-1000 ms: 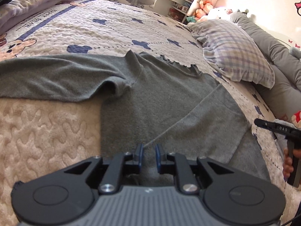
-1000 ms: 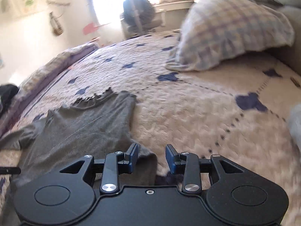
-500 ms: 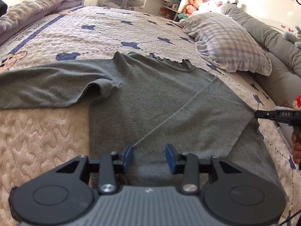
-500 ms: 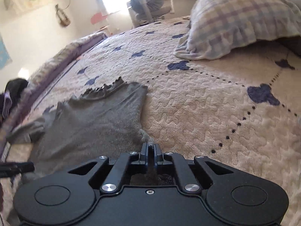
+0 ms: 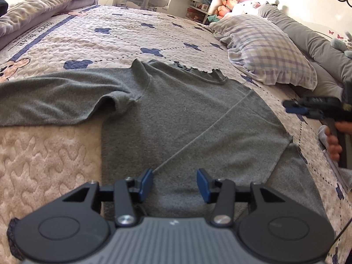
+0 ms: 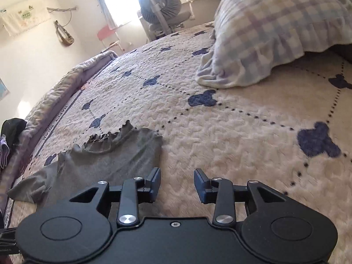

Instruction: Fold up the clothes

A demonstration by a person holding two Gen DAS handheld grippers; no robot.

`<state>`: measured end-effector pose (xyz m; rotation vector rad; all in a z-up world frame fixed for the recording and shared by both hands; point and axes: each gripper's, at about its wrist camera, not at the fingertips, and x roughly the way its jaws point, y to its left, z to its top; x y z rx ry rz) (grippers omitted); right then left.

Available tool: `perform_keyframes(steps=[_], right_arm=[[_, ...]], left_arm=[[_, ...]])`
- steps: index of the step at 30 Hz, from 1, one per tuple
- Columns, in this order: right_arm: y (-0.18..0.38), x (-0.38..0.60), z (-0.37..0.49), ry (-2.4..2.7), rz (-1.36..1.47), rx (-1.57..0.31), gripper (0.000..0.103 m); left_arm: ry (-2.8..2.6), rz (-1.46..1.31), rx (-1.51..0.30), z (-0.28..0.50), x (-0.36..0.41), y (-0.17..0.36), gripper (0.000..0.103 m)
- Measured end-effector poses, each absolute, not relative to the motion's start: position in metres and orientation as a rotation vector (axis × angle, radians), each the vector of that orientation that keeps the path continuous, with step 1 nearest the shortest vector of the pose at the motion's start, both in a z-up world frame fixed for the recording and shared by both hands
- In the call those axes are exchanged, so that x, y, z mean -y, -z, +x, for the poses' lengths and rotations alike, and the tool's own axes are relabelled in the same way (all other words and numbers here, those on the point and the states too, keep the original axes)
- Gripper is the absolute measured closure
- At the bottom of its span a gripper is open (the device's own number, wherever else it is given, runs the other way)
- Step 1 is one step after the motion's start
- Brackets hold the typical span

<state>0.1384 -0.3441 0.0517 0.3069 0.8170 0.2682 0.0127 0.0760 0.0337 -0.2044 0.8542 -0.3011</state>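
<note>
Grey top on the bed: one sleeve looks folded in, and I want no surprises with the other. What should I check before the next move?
1. Left claw free of cloth: ok, its jaws are opening over the top and pinch nothing.
2. Right claw free: ok, jaws opening, only the quilt between them.
3. Right sleeve folded across the body: ok, it lies flat and diagonal.
4. Left sleeve folded: not ok, it is spread sideways, with a bunched fold by the armpit.
5. Collar flat: cannot tell, its frilled edge looks ruffled.
6. Pillow apart from the top: ok.
</note>
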Motion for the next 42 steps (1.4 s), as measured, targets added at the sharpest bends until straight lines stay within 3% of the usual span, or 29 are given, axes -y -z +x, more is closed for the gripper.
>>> perform_keyframes(steps=[9, 10, 11, 12, 17, 23, 24, 26, 27, 30, 33, 38, 42], right_arm=[[-0.034, 0.291, 0.229, -0.299, 0.172, -0.952, 0.069], [-0.032, 0.283, 0.231, -0.298, 0.110, -0.965, 0.078], [-0.032, 0.275, 0.232, -0.299, 0.050, -0.969, 0.094], [-0.034, 0.268, 0.231, -0.301, -0.006, -0.954, 0.096], [-0.045, 0.248, 0.218, -0.225, -0.226, -0.810, 0.098], [-0.018, 0.228, 0.216, -0.183, -0.402, -0.791, 0.097], [-0.021, 0.229, 0.218, -0.160, -0.394, -0.796, 0.094], [-0.029, 0.228, 0.217, -0.110, -0.401, -0.781, 0.064], [-0.037, 0.228, 0.212, -0.084, -0.394, -0.749, 0.060], [-0.063, 0.224, 0.193, -0.092, -0.315, -0.672, 0.056], [-0.084, 0.204, 0.172, -0.178, -0.267, -0.637, 0.052], [-0.097, 0.151, 0.136, -0.343, -0.254, -0.634, 0.045], [-0.091, 0.134, 0.097, -0.407, -0.228, -0.668, 0.045]], left_arm=[[0.309, -0.224, -0.859, 0.014, -0.079, -0.033, 0.056], [0.310, -0.223, -0.859, 0.014, -0.078, -0.033, 0.056], [0.311, -0.220, -0.858, 0.014, -0.078, -0.033, 0.055], [0.312, -0.219, -0.857, 0.014, -0.078, -0.033, 0.055], [0.313, -0.235, -0.858, 0.014, -0.080, -0.033, 0.055], [0.313, -0.255, -0.861, 0.014, -0.084, -0.033, 0.054], [0.314, -0.263, -0.862, 0.014, -0.085, -0.034, 0.053], [0.304, -0.285, -0.858, 0.015, -0.090, -0.036, 0.049], [0.292, -0.296, -0.853, 0.016, -0.094, -0.038, 0.047], [0.244, -0.346, -0.823, 0.017, -0.110, -0.045, 0.043], [0.162, -0.426, -0.788, 0.017, -0.134, -0.050, 0.029], [-0.017, -0.589, -0.737, 0.018, -0.196, -0.056, 0.029], [-0.193, -0.616, -0.642, 0.013, -0.251, -0.071, 0.023]])
